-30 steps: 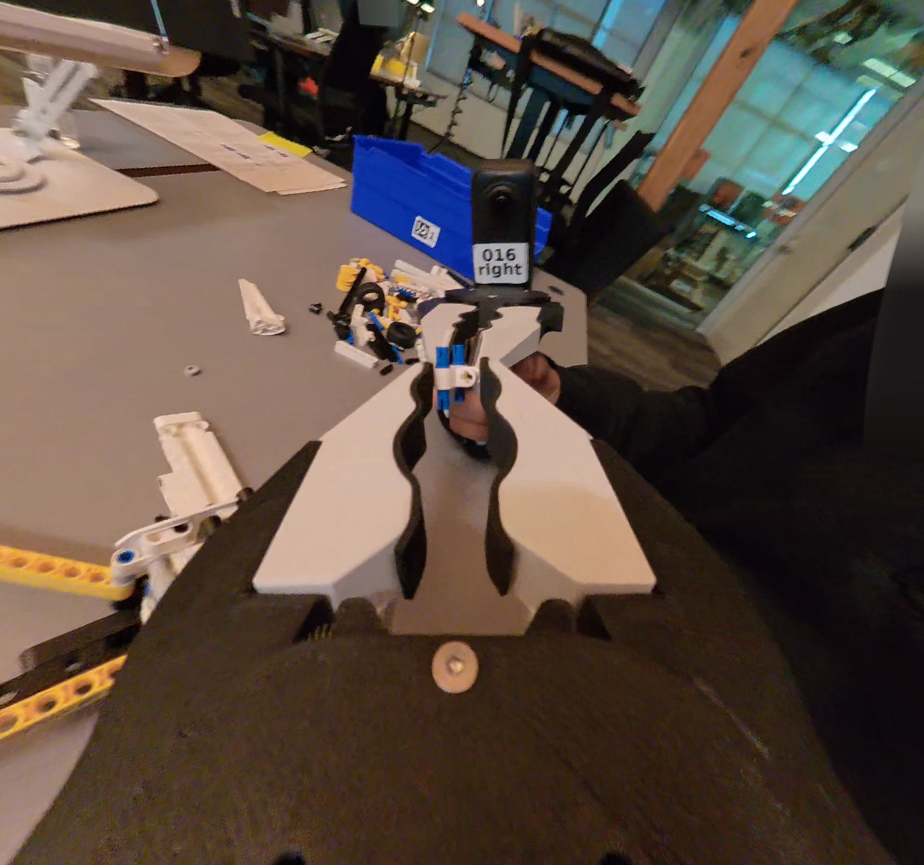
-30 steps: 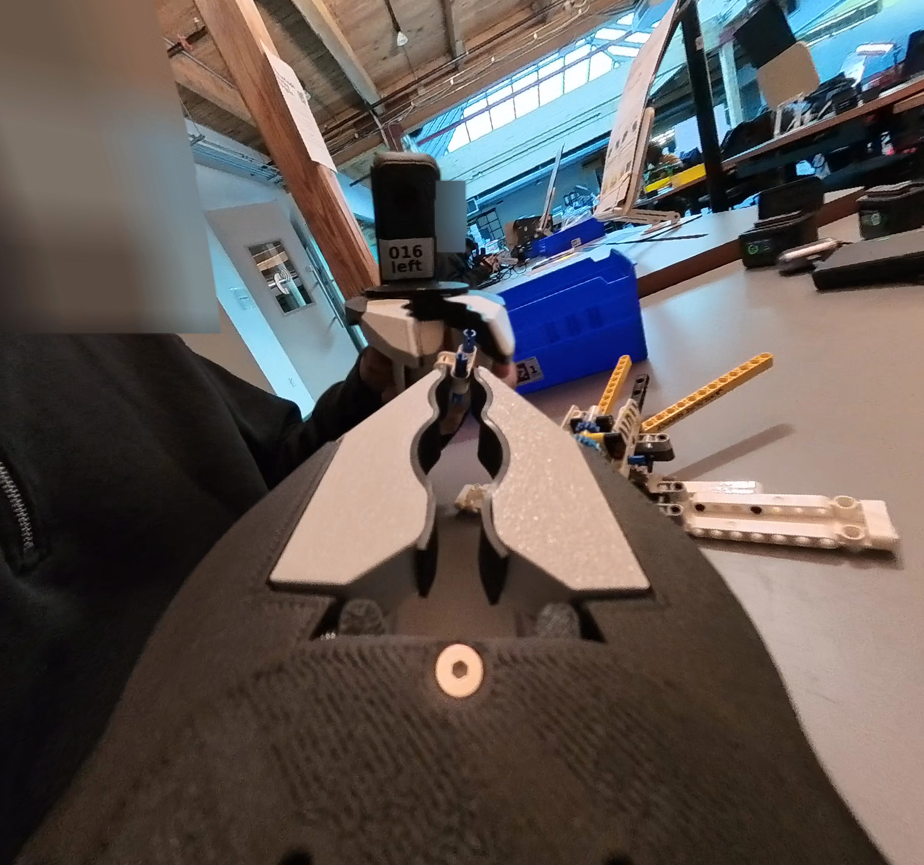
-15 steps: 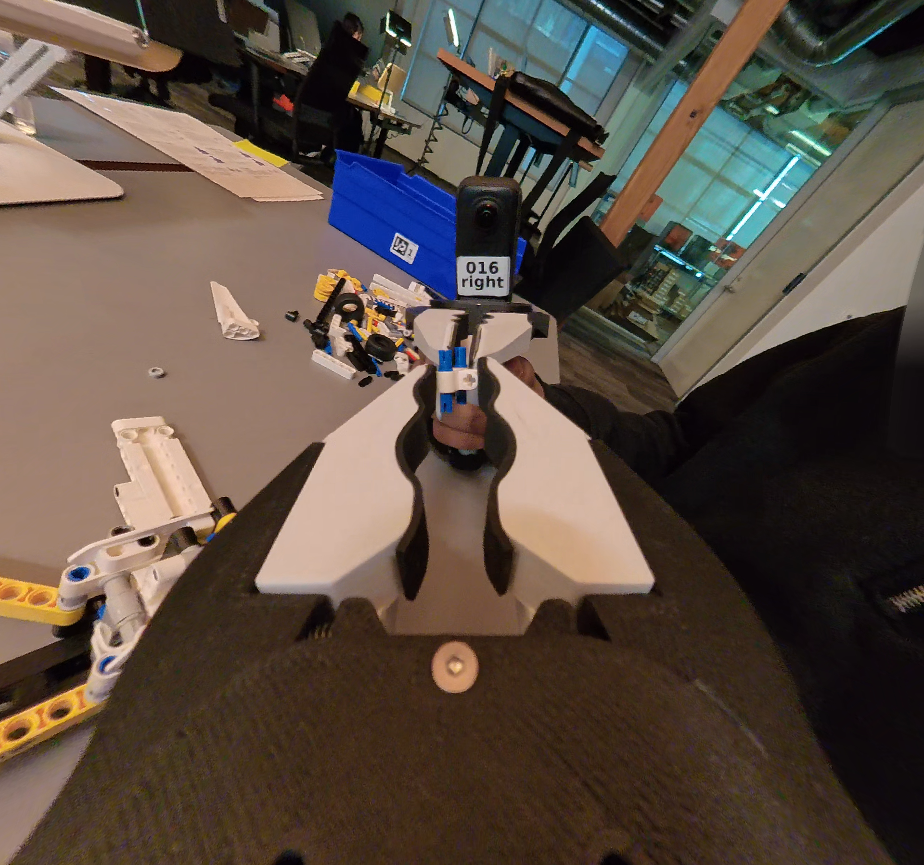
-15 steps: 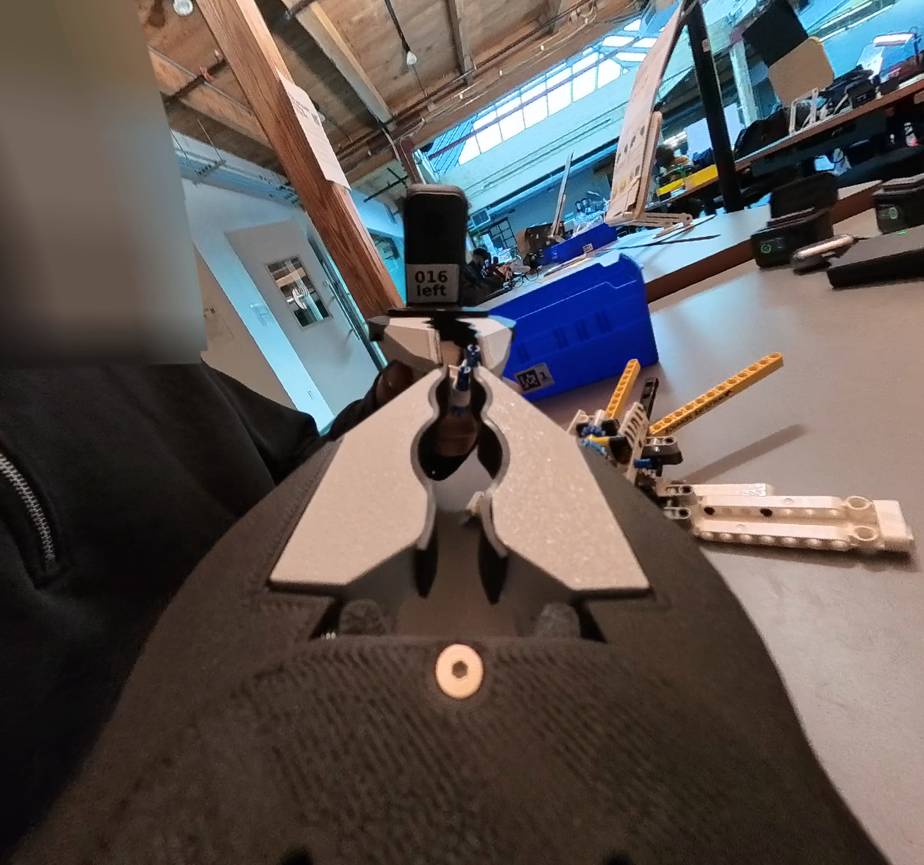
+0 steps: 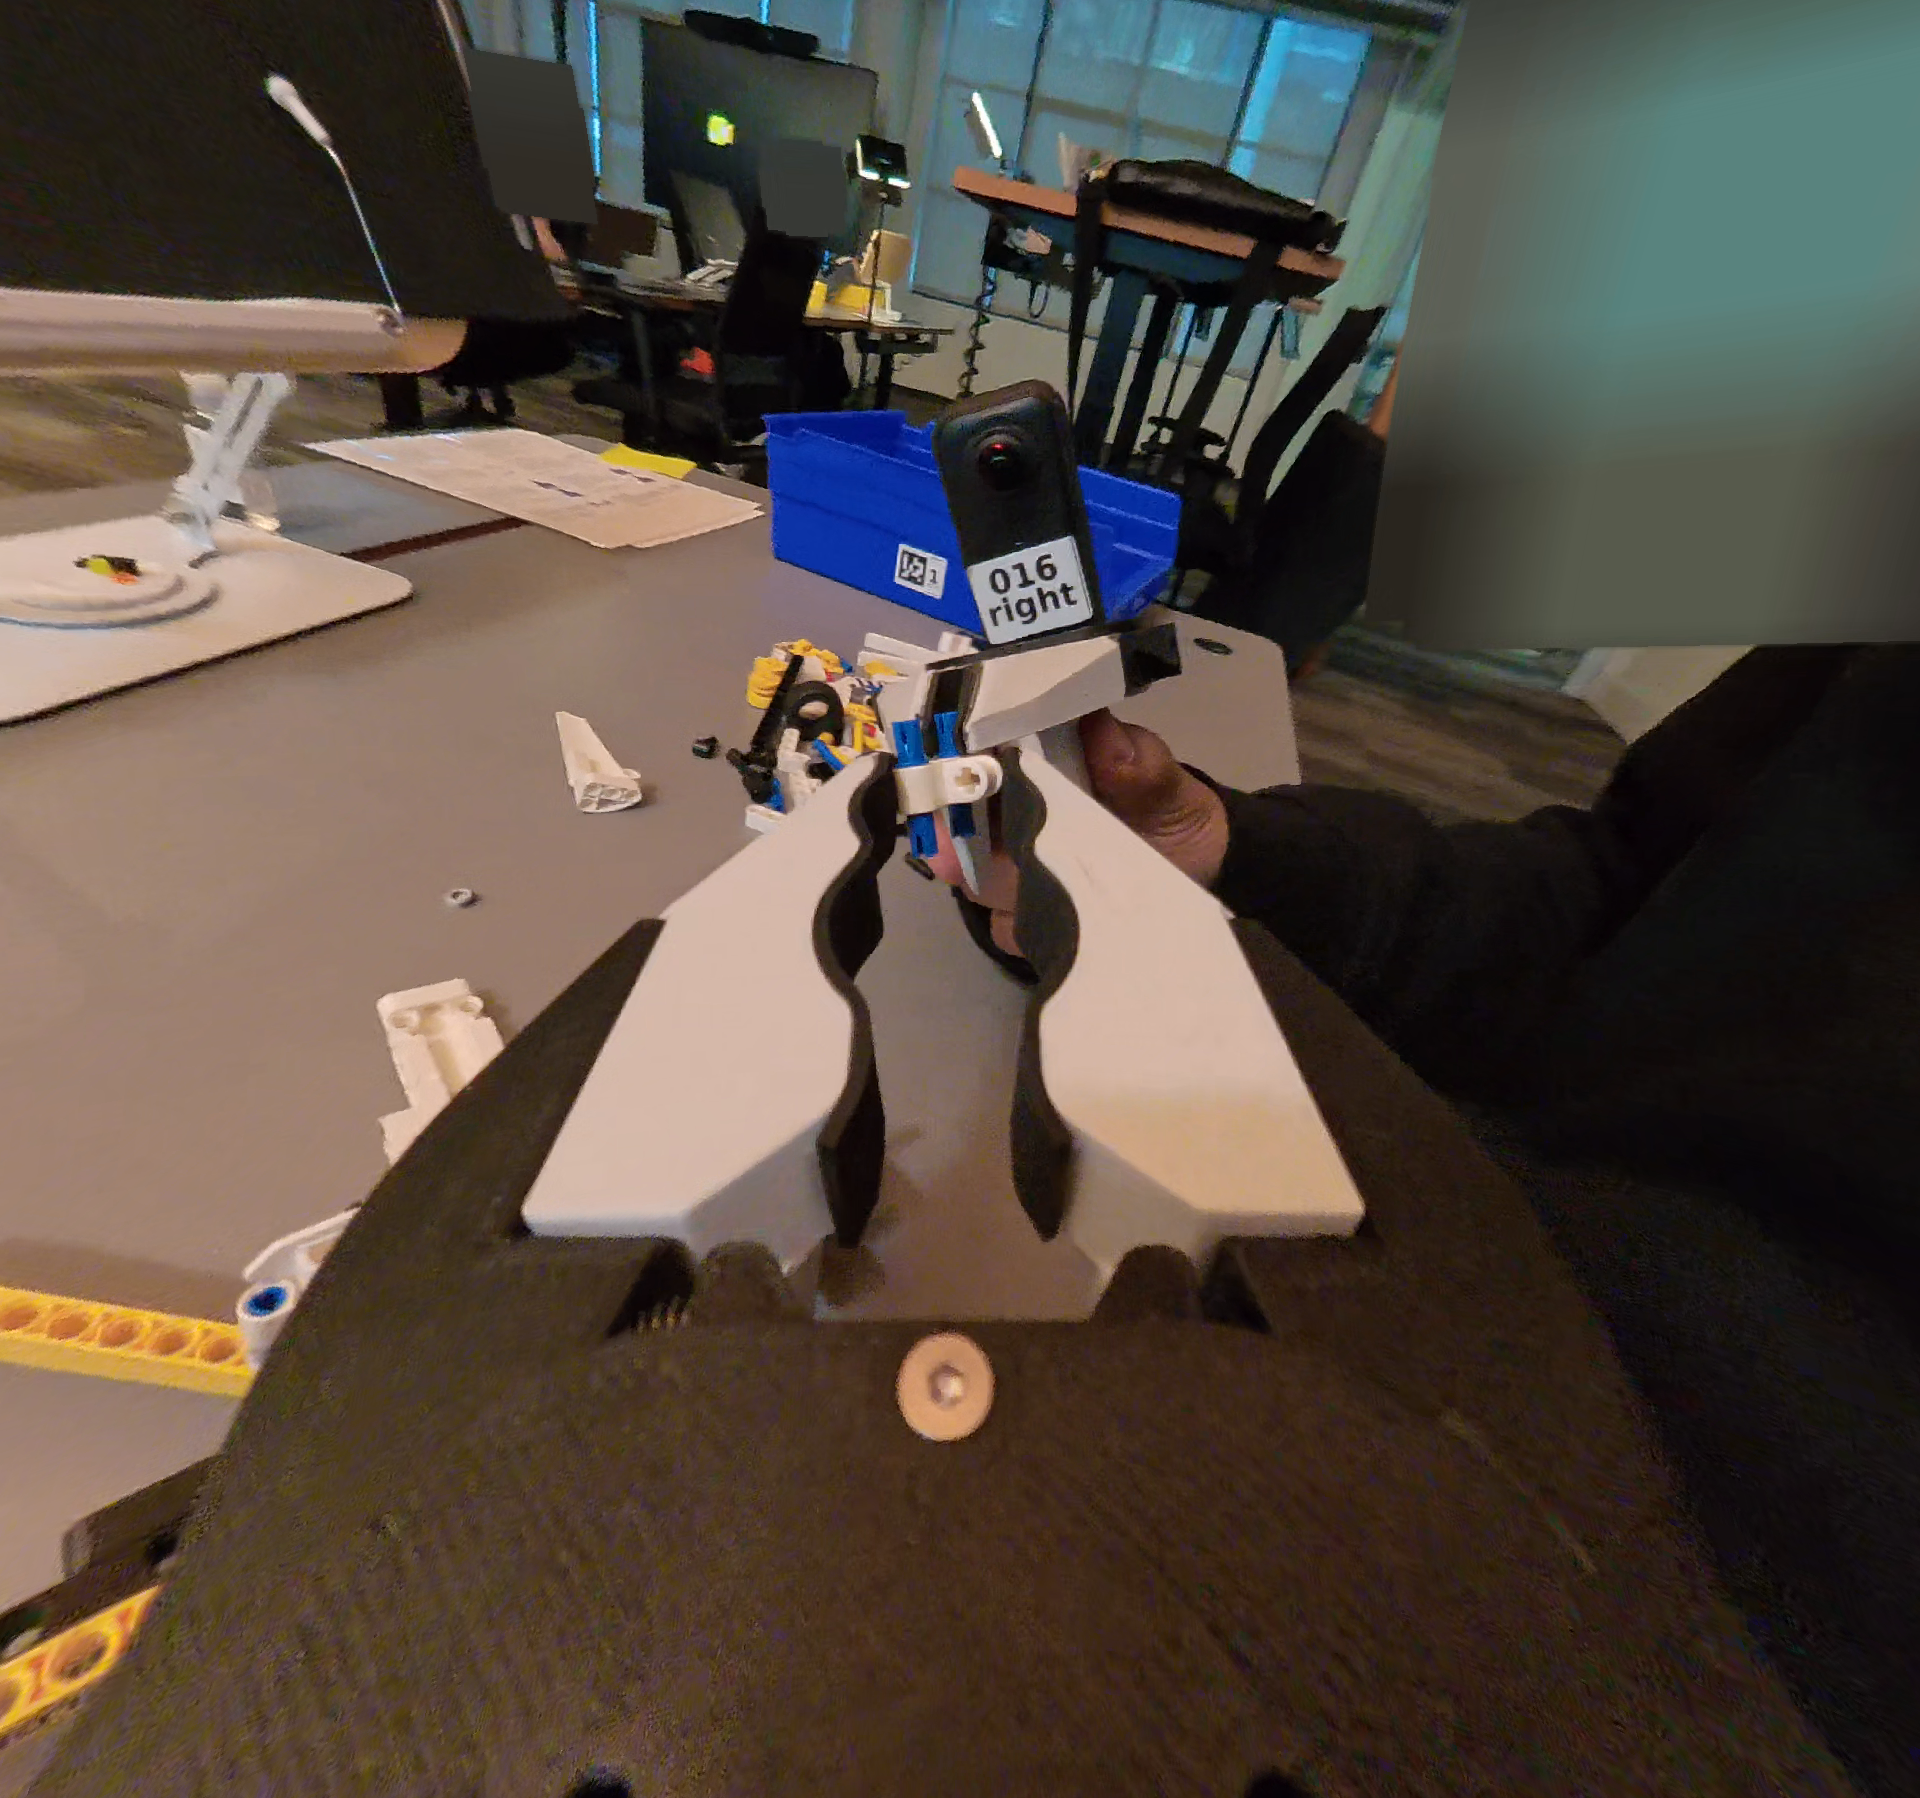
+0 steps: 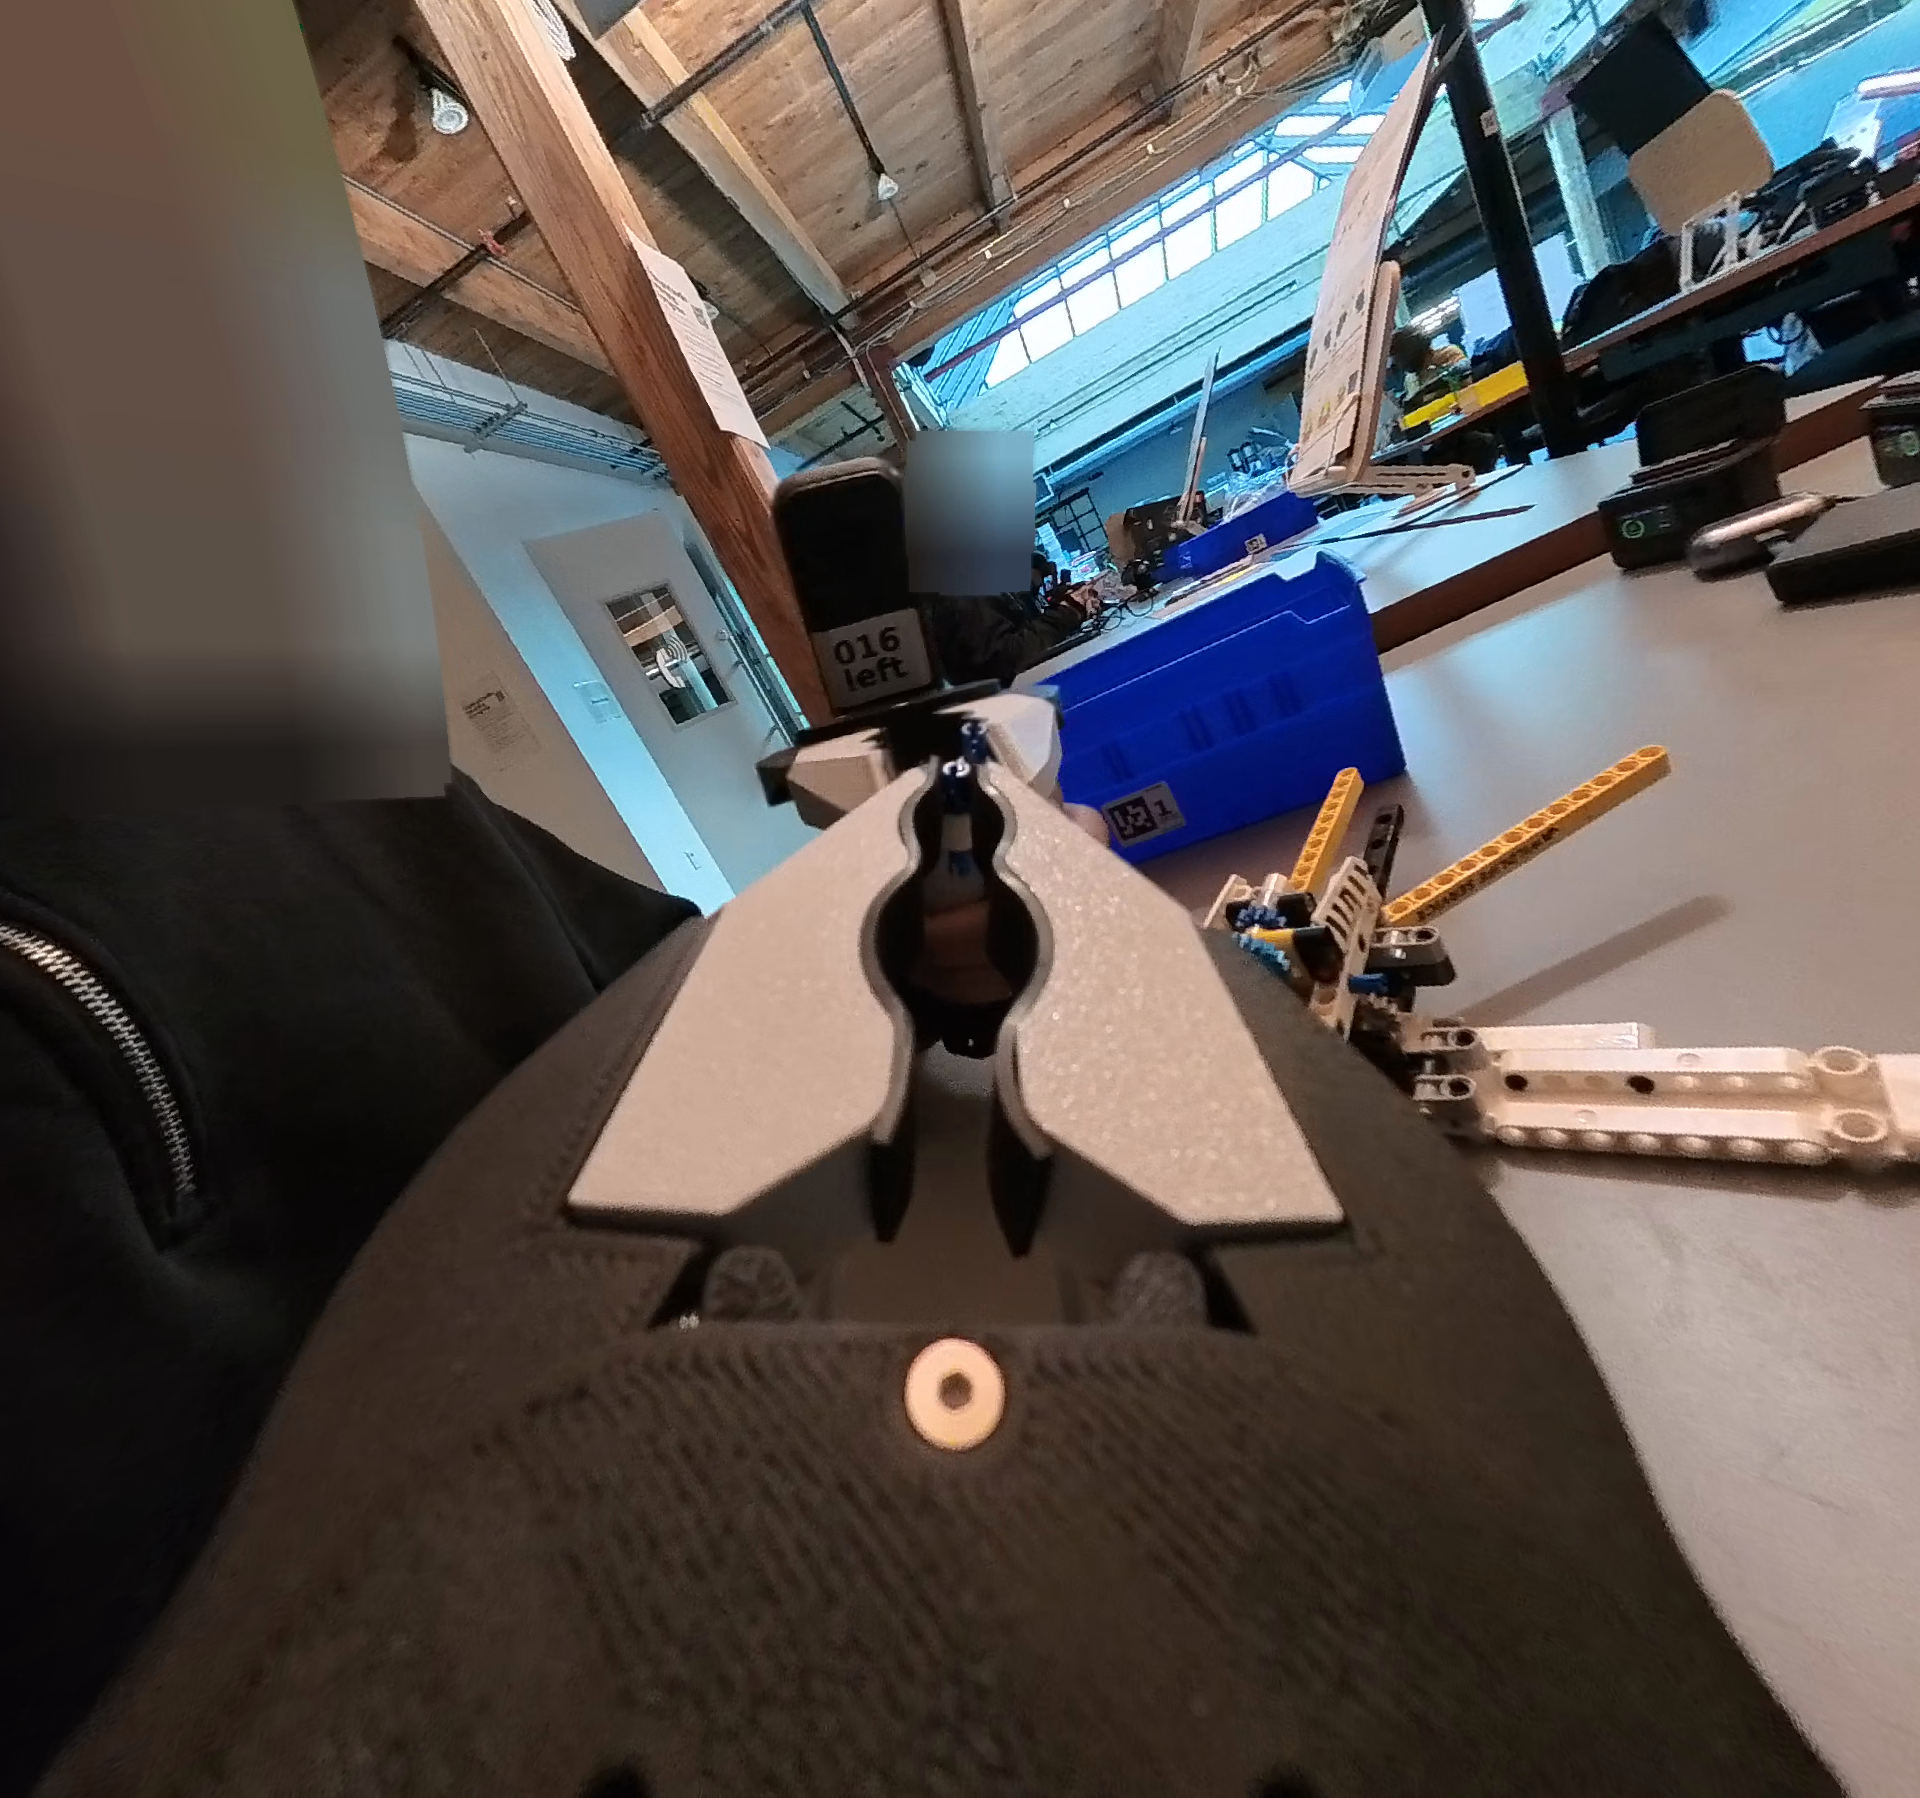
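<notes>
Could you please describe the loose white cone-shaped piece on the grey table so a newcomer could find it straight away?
Start at the blue bin on the grey table, then drop to the heap of small building pieces in front of it. The white cone-shaped piece lies alone beside that heap: plain white, tapered, touching nothing else.

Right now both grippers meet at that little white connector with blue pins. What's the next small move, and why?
Probably keep the left gripper steady and ease the right gripper straight along the pin's line. The white connector sits clamped between the left fingertips, and the right jaws are closed on one of its blue pins, so a sideways tug could twist the piece in the left grip.
</notes>
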`<state>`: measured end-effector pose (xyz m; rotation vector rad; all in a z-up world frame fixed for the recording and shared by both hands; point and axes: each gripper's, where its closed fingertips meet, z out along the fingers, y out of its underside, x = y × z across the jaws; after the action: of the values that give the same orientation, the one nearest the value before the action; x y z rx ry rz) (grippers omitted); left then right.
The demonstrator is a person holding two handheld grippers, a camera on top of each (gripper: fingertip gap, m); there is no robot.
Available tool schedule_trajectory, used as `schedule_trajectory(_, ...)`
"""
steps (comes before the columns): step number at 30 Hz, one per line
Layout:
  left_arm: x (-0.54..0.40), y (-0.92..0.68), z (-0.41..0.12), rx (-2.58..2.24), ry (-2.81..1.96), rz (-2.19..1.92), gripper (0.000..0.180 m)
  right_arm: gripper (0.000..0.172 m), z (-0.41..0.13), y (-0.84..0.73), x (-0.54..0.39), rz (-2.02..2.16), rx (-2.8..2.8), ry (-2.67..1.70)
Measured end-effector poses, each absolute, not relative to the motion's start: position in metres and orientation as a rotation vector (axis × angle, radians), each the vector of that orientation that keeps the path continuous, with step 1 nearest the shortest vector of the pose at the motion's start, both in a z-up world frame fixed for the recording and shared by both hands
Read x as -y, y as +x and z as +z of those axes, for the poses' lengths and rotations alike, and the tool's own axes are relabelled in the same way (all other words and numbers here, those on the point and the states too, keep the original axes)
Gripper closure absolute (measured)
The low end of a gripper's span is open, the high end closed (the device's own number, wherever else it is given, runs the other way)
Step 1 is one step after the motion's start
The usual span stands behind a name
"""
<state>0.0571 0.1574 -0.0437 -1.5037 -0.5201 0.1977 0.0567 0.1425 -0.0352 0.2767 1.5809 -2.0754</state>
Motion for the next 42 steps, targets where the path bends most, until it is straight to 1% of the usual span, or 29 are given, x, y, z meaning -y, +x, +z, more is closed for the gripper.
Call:
schedule_trajectory(9, -0.166, 0.054, -0.043, 0.556, -1.459, 0.224, 0.163, 0.171, -0.027, 0.051, -0.149, -2.106, -1.45, 0.326)
schedule_trajectory(11, -0.173, 0.058, -0.047, 0.539, -1.49, 0.248, 0.173, 0.171, -0.025, 0.047, -0.153, -2.113, -1.387, 0.354)
schedule_trajectory(16, -0.171, 0.057, -0.046, 0.529, -1.502, 0.27, 0.173, 0.17, -0.024, 0.046, -0.155, -2.102, -1.344, 0.371)
schedule_trajectory(19, -0.169, 0.057, -0.042, 0.475, -1.501, 0.378, 0.172, 0.17, -0.024, 0.046, -0.153, -2.069, -1.316, 0.376)
schedule_trajectory(22, -0.164, 0.058, -0.034, 0.391, -1.488, 0.596, 0.169, 0.17, -0.023, 0.044, -0.155, -2.044, -1.261, 0.393)
schedule_trajectory(24, -0.164, 0.057, -0.036, 0.348, -1.536, 0.734, 0.171, 0.17, -0.024, 0.042, -0.157, -2.036, -1.242, 0.408)
schedule_trajectory(26, -0.165, 0.056, -0.038, 0.336, -1.556, 0.784, 0.169, 0.17, -0.025, 0.041, -0.157, -2.023, -1.239, 0.419)
schedule_trajectory(31, -0.165, 0.056, -0.039, 0.382, -1.515, 0.663, 0.165, 0.17, -0.028, 0.044, -0.154, -1.984, -1.253, 0.42)
schedule_trajectory(39, -0.167, 0.06, -0.038, 0.386, -1.472, 0.557, 0.167, 0.17, -0.03, 0.046, -0.153, -1.88, -1.17, 0.421)
schedule_trajectory(41, -0.165, 0.058, -0.038, 0.378, -1.489, 0.622, 0.159, 0.17, -0.031, 0.046, -0.152, -1.881, -1.184, 0.423)
schedule_trajectory(42, -0.164, 0.058, -0.039, 0.362, -1.505, 0.659, 0.158, 0.17, -0.032, 0.047, -0.152, -1.885, -1.201, 0.419)
